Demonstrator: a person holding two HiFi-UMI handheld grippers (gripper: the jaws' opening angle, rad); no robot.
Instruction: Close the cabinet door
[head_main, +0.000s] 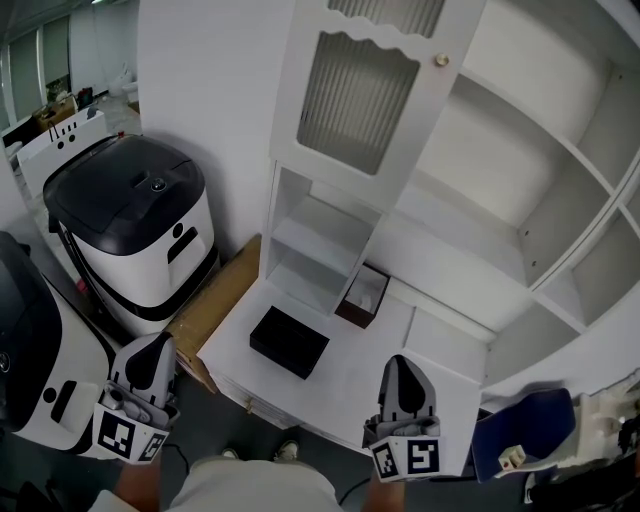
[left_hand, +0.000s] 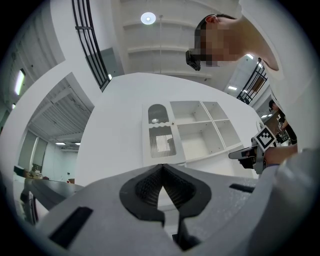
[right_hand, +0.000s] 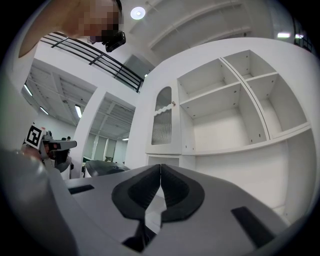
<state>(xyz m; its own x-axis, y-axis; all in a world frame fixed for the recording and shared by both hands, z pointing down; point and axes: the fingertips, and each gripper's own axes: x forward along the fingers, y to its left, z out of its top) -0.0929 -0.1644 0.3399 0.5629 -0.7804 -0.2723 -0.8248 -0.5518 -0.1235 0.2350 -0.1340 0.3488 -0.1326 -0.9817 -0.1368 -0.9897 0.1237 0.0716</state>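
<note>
The white cabinet (head_main: 520, 180) stands ahead, with open shelves on its right side. Its door (head_main: 358, 88) has a ribbed glass pane and a small knob (head_main: 441, 60), and covers the upper left column; it looks flush with the front. My left gripper (head_main: 157, 346) is low at the left, off the counter's edge, shut and empty. My right gripper (head_main: 400, 364) hovers over the counter's front edge, also shut and empty. In the left gripper view the jaws (left_hand: 161, 166) meet, with the door (left_hand: 161, 142) far ahead. The right gripper view shows closed jaws (right_hand: 160, 166) and the door (right_hand: 162, 122) to the upper left.
A black box (head_main: 289, 341) and a brown tissue box (head_main: 363, 296) sit on the white counter (head_main: 345, 385). A black-topped white machine (head_main: 135, 225) stands at the left beside a cardboard sheet (head_main: 215, 300). A blue chair (head_main: 525, 425) is at the lower right.
</note>
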